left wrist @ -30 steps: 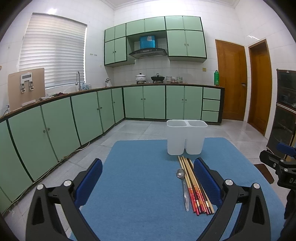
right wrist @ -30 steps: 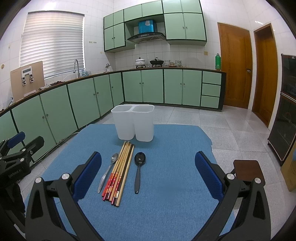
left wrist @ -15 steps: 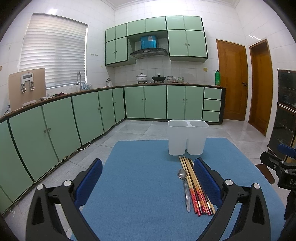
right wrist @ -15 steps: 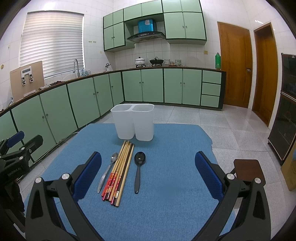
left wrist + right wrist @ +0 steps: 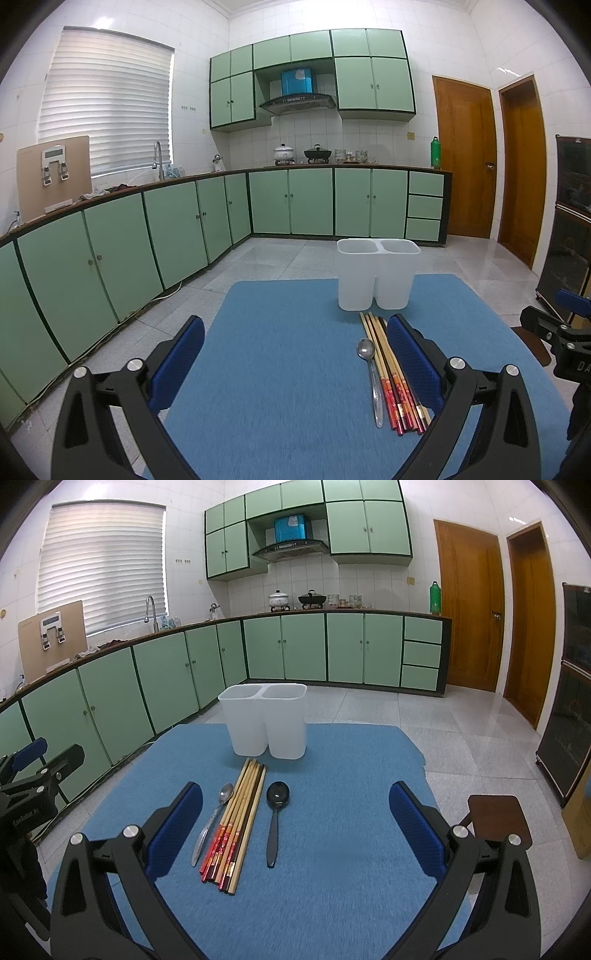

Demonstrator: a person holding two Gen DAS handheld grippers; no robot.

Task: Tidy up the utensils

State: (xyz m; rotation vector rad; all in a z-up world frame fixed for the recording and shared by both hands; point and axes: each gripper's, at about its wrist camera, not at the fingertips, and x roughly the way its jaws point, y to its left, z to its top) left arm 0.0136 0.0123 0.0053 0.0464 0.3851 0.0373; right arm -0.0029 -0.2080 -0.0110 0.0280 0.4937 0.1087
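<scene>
A white two-compartment holder [image 5: 265, 720] [image 5: 376, 273] stands at the far side of a blue mat [image 5: 332, 849]. In front of it lie a metal spoon [image 5: 214, 819] [image 5: 370, 373], a bundle of chopsticks [image 5: 236, 823] [image 5: 391, 376] and a black spoon [image 5: 275, 812], side by side. My right gripper [image 5: 295, 819] hangs open above the mat, with the utensils lying between its fingers in view. My left gripper [image 5: 295, 358] is open too, left of the utensils; its right finger [image 5: 413, 362] hides the black spoon.
Green kitchen cabinets [image 5: 147, 236] run along the left and back walls. Wooden doors [image 5: 465, 158] stand at the back right. A dark cabinet [image 5: 569, 731] and a small brown stool [image 5: 498, 816] sit to the right of the mat. Tiled floor surrounds the mat.
Both views have drifted very slightly; the holder and utensils sit a touch further right in the left wrist view. Nothing was taken hold of or moved.
</scene>
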